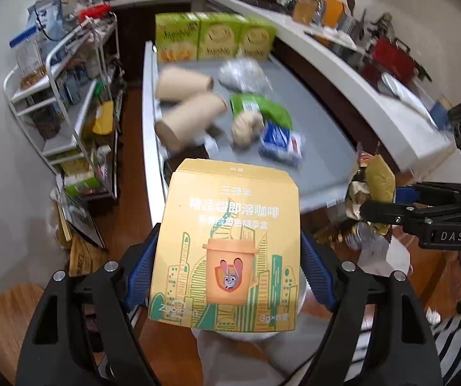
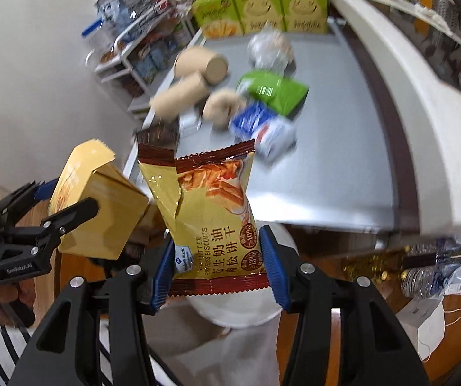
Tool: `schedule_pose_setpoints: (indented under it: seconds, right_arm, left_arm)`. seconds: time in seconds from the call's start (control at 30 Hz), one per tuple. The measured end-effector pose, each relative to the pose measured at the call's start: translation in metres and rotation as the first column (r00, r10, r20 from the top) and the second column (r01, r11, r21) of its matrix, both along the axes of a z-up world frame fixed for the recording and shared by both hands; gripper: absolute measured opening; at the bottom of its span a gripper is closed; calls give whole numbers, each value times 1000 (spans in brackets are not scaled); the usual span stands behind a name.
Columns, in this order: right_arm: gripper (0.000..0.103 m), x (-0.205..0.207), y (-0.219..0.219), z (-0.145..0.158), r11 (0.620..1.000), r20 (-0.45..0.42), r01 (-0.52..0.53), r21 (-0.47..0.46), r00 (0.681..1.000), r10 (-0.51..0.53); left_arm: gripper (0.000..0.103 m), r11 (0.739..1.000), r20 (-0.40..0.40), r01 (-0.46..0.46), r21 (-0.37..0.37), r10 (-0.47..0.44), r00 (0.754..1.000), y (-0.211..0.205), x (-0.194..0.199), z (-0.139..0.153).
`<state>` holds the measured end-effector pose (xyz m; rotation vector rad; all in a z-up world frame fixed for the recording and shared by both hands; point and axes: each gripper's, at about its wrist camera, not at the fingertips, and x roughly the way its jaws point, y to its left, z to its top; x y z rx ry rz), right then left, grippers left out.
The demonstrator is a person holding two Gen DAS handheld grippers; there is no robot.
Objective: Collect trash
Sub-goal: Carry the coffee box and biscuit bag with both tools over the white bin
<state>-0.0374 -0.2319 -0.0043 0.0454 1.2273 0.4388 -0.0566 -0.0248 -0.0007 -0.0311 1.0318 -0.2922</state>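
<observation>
My left gripper (image 1: 227, 273) is shut on a yellow coffee box (image 1: 227, 244) with a cup and city print; the same box (image 2: 98, 206) appears at the left of the right wrist view, its top flap open. My right gripper (image 2: 216, 263) is shut on a torn yellow and red biscuit bag (image 2: 211, 212), which also appears crumpled (image 1: 375, 186) in the left wrist view. Both are held above a white bin (image 2: 240, 308) on the floor. On the grey table (image 1: 320, 148) lie two paper cups (image 1: 185, 106), a green bag (image 1: 262, 109), a blue-white packet (image 1: 282, 143) and a clear wrapper (image 1: 243, 74).
Three green boxes (image 1: 214, 37) stand along the table's far edge. A white wire rack (image 1: 66, 96) full of goods stands left of the table. A white counter (image 1: 375, 96) with clutter runs along the right. Plastic bottles (image 2: 429, 276) and a paper bag (image 2: 423, 325) lie on the wooden floor.
</observation>
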Motion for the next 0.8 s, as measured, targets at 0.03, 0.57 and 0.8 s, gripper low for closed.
schedule_pose_setpoints:
  seconds: [0.03, 0.57, 0.8]
  right_arm:
    - [49, -6, 1, -5, 1000, -16, -12, -8, 1000, 12]
    - [49, -19, 4, -106, 990, -224, -73, -123, 974, 43]
    - [49, -8, 4, -144, 986, -255, -42, -158, 967, 0]
  left_arm:
    - [80, 1000, -14, 10, 5, -10, 1000, -2, -4, -4]
    - [80, 991, -208, 124, 50, -111, 972, -26, -15, -91]
    - [79, 987, -239, 131, 93, -106, 965, -31, -7, -122]
